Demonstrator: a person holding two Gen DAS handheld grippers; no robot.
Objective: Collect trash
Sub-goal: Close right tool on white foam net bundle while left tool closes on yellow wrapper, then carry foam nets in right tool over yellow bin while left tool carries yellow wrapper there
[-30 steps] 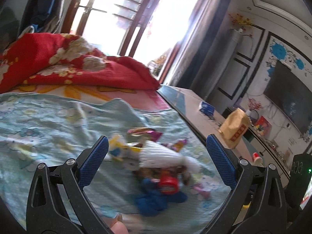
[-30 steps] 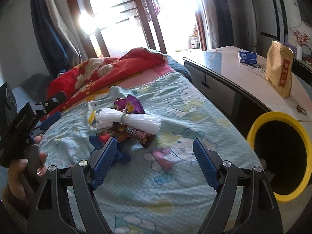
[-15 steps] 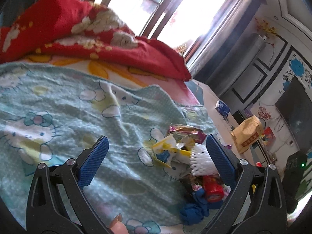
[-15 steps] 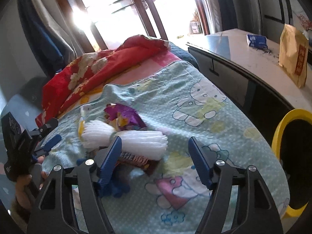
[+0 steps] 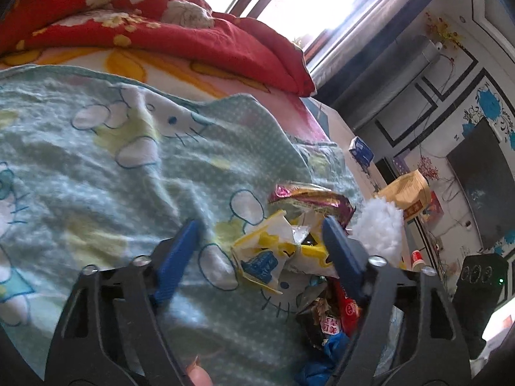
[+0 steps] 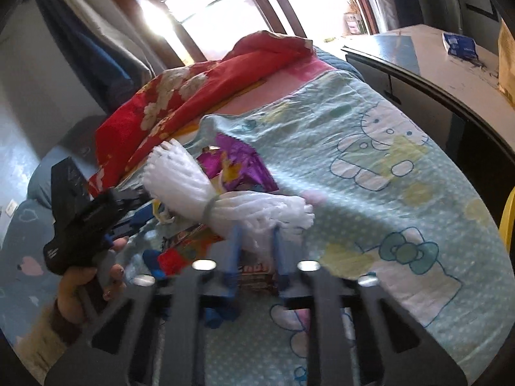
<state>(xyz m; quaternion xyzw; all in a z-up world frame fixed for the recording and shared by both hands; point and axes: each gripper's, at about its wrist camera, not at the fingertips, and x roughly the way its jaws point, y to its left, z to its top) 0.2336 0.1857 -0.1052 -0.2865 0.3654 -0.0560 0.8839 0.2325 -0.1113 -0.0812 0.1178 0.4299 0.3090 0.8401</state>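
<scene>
A pile of trash lies on the light-blue cartoon blanket [image 5: 96,160]. My left gripper [image 5: 259,225] is open, its blue fingers on either side of a crumpled yellow-and-white wrapper [image 5: 273,251]. A purple foil wrapper [image 5: 312,197] lies just beyond it, with a red wrapper [image 5: 349,307] and a blue scrap [image 5: 325,353] nearer me. In the right wrist view my right gripper [image 6: 256,241] is shut on the right half of a white foam net bundle [image 6: 199,183] tied at its middle. A brown snack-bar wrapper [image 6: 254,271] lies under the fingers.
A red floral quilt [image 6: 180,96] is heaped at the bed's far end. A side table [image 6: 450,64] at the right holds a blue packet [image 6: 458,45] and a brown paper bag [image 5: 408,189]. A yellow bin rim [image 6: 508,218] shows at the right edge. A hand [image 6: 83,286] holds the left gripper.
Both grippers moved in on the pile. The right gripper's fingers closed onto the white foam net. The left gripper's fingers narrowed around the yellow-and-white wrapper.
</scene>
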